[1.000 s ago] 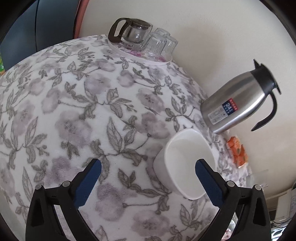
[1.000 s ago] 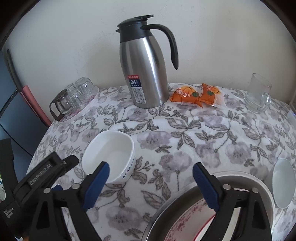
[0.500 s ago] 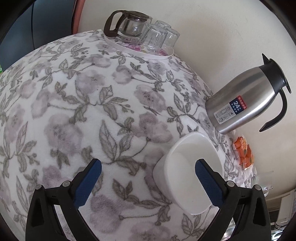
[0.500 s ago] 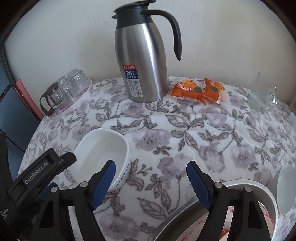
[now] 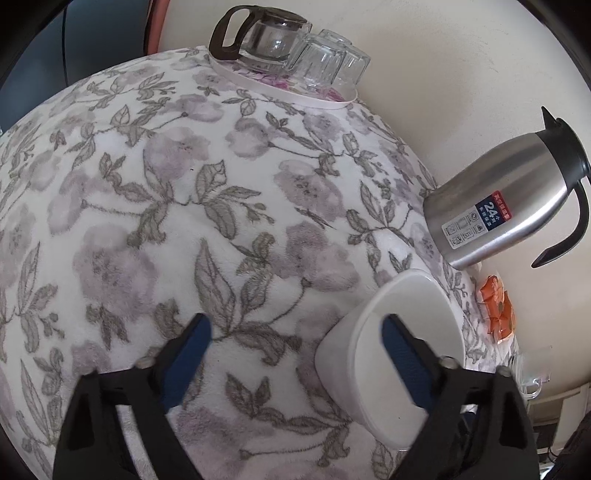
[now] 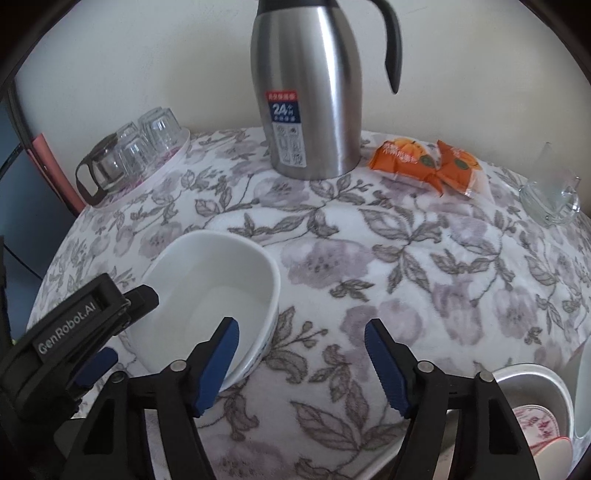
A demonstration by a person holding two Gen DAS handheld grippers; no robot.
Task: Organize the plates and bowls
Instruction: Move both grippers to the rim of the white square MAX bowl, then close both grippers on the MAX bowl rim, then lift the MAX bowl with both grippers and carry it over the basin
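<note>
A white bowl point(image 6: 218, 291) is seen resting on the floral tabletop point(image 6: 424, 266), near and to the left of a steel thermos jug point(image 6: 306, 96) that stands upright at the far side. The left tool point(image 5: 293, 343) is held spread wide, its right finger placed inside the bowl point(image 5: 402, 350) and its left finger outside over the cloth, so that the near wall of the bowl lies between them; whether a pad touches the wall cannot be told. The right tool point(image 6: 301, 349) is likewise released, with nothing gripped; its left finger overlaps the bowl's near rim and its right finger hangs over bare cloth. A tray of upturned glasses point(image 6: 151, 144) and a glass pot point(image 5: 266, 35) is found at the far left. Orange snack packets point(image 6: 424, 162) lie right of the jug. A metal basin point(image 6: 532, 387) holding a patterned plate point(image 6: 539, 424) is seen at the near right.
</note>
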